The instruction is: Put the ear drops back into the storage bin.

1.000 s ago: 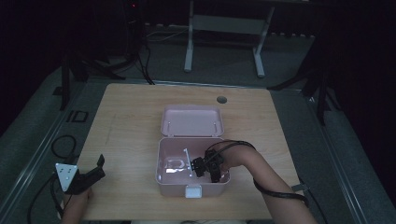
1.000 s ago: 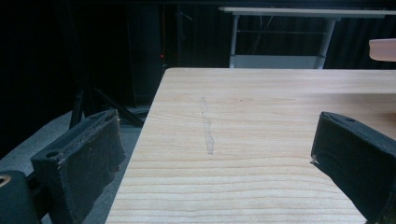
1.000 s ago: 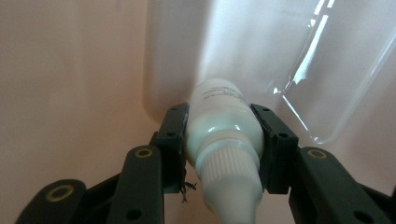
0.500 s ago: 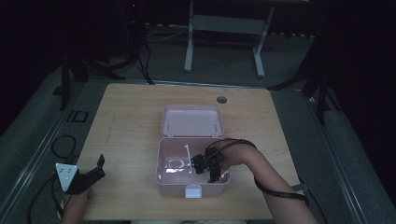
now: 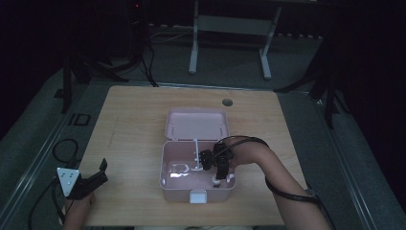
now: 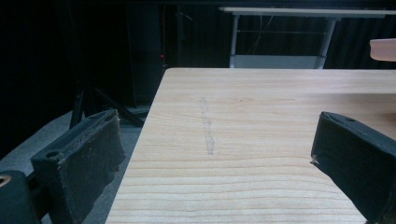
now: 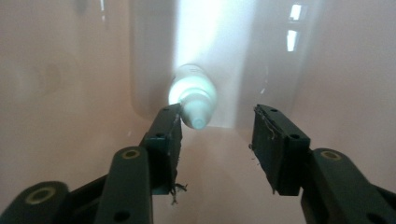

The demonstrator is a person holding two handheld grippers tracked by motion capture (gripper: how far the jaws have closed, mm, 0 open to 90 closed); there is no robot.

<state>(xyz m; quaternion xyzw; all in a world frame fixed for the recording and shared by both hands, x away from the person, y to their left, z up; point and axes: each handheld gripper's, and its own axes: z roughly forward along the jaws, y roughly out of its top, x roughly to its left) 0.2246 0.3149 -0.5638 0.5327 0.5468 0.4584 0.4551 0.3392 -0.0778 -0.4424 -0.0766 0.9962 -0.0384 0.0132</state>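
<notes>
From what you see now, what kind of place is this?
Probably a dim lab or recording studio, not a home: a lone wooden table on grey floor, a pink open box, a bare metal-legged bench behind, and cables around.

The pale wooden surface looks matt, with fine straight grain and one faint scratch. The pink plastic box is smooth and glossy inside. The small white plastic tube shines softly. The black claw pads look rough, slightly frayed.
</notes>
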